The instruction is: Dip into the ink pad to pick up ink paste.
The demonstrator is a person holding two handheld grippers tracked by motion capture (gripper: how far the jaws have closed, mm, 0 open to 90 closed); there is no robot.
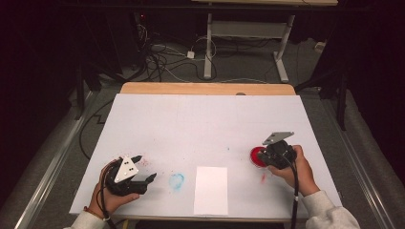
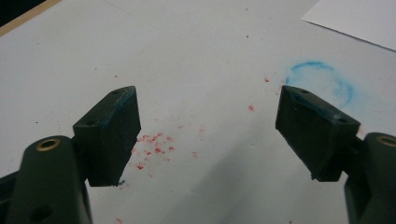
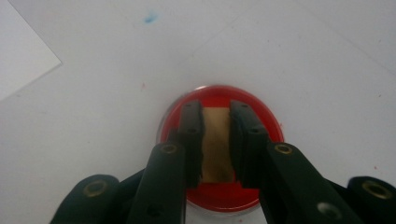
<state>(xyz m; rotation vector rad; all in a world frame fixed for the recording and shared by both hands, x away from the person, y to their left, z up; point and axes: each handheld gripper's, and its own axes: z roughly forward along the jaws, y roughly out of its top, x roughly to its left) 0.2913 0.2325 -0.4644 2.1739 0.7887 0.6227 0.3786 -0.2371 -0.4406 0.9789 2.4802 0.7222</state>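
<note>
A round red dish [image 1: 255, 156] sits on the white table cover at the right. My right gripper [image 1: 266, 154] is lowered over it, held by a hand. In the right gripper view the jaws [image 3: 215, 109] are shut on a flat tan block [image 3: 216, 144], which stands over the red dish [image 3: 268, 123]. My left gripper [image 1: 147, 167] rests near the front left of the table and stands open. Between its jaws [image 2: 206, 93] there is only the cover with red specks [image 2: 154, 144]. A white sheet of paper [image 1: 211, 190] lies at the front middle.
A blue ring stain [image 1: 176, 181] marks the cover between the left gripper and the paper; it is also in the left gripper view as the blue ring stain [image 2: 322, 79]. A red smear [image 1: 262, 178] lies below the dish. The table's wooden far edge [image 1: 205, 88] borders a floor with cables.
</note>
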